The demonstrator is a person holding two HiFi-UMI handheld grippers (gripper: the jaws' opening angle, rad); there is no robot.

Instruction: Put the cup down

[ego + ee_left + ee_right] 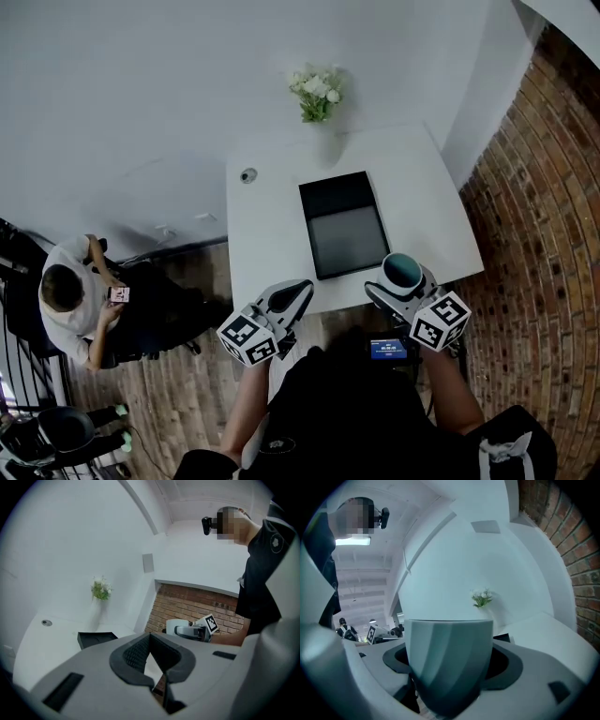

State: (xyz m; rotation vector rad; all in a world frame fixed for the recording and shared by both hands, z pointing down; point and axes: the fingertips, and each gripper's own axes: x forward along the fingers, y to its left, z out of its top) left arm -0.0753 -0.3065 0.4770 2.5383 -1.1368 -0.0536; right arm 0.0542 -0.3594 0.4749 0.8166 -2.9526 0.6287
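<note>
Teal cup sat pinched in the right gripper; only the head view placed it at the white table's near edge. The left gripper had its jaws pressed together, empty.

Bare tabletop beside central black tray

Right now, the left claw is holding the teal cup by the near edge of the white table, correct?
Not the left: the right claw is shut on the teal cup, as the right gripper view shows. It is by the near edge of the white table, as you say.
</note>
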